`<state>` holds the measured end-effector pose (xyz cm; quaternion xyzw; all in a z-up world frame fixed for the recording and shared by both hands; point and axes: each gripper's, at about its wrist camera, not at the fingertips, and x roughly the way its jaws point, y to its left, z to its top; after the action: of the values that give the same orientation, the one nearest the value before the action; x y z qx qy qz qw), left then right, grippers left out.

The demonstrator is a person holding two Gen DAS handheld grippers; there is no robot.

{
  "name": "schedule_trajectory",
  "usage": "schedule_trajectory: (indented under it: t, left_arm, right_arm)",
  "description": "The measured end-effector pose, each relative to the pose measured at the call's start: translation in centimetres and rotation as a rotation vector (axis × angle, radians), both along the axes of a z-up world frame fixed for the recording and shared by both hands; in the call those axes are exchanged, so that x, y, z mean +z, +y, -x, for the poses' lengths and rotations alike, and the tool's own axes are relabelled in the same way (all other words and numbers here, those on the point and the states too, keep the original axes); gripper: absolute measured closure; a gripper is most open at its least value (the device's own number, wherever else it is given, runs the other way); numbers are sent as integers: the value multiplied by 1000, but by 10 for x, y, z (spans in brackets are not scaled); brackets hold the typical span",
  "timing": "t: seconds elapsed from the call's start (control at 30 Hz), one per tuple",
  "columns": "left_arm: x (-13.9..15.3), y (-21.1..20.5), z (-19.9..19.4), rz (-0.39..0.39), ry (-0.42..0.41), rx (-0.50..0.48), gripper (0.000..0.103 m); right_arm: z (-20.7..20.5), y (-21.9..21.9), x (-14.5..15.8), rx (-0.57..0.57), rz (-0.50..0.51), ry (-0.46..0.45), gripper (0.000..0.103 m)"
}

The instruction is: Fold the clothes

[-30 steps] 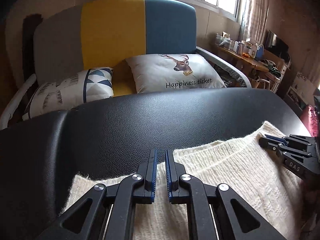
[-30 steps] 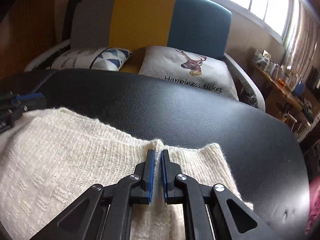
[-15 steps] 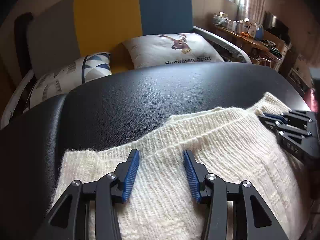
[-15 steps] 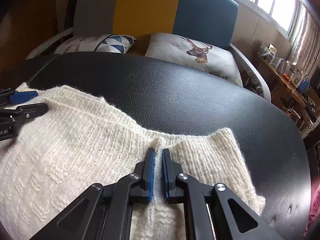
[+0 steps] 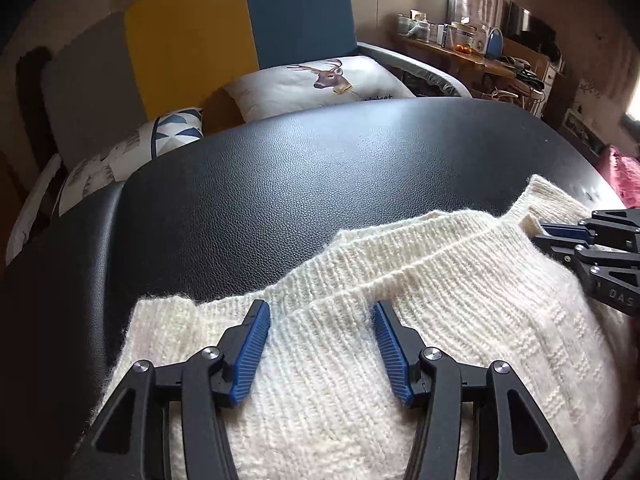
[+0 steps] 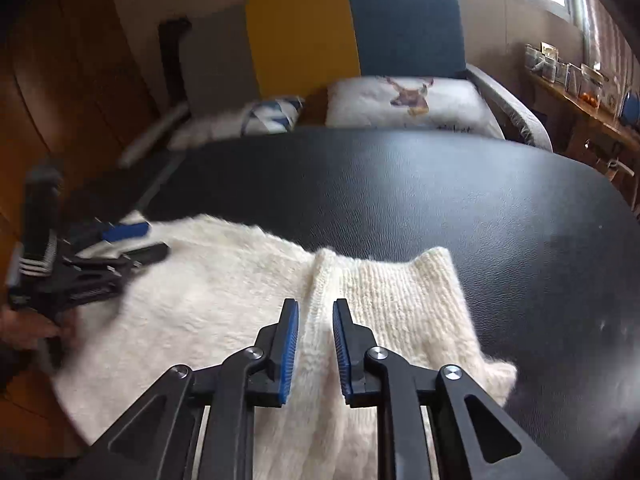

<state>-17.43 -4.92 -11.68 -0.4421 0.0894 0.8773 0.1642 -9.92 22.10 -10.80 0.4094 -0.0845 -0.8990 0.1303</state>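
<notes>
A cream knitted sweater [image 5: 400, 320] is seen lying on the black leather-grain table [image 5: 300, 184], toward the near edge, with a ribbed band running across its far side and a second ribbed edge set just behind it, so at least two layers are stacked there. The left gripper [image 5: 322, 344] is held low over the knit, its jaws spread wide with nothing between the blue pads but the flat fabric beneath. The right gripper [image 6: 314, 344] is held over a raised ridge of knit near the garment's right end; its jaws stand parted by a narrow gap, and the ridge is not pinched. The sweater is judged soft, limp and moderately light, with a fuzzy, grippy yarn unlikely to slip from ribbed pads; stretching and sagging are expected when it is lifted by one point. Hold is best taken at the thicker ribbed band or at a corner, both layers together, with the two grips well apart. The near part of the garment is cut off below both views, so sleeves, neckline and overall outline cannot be made out. The right wrist view is motion-blurred on its left side. Whether the stacked edges are a made fold or merely the sweater's front and back cannot be settled. Cushions [image 5: 320, 80] on a sofa [image 5: 248, 28] lie beyond the table.
</notes>
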Motion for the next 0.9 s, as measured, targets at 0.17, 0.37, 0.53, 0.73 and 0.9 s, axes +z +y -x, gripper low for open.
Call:
schedule_trajectory:
  t: [0.17,0.37,0.53,0.73,0.9]
  left_arm:
    - [38,-3,-38,-69,93,0,48]
    - [52,54,-81,-220,33,-209,40]
    - [49,130,-104,-227,-22,-392,40]
    - [46,165,-107,-228,-67,-463,40]
    - [36,164,-106,-214,-110,-450,33]
  right_arm:
    - [-86,95,-5,40,353,-70,66]
    - [-154,151,-61,-26,567,-206,61]
    - [-150,146,-78,27,650,-189,61]
    - [-126,132,-89,151,719,-225,61]
    - [-121,100,-83,405,728,-307,61]
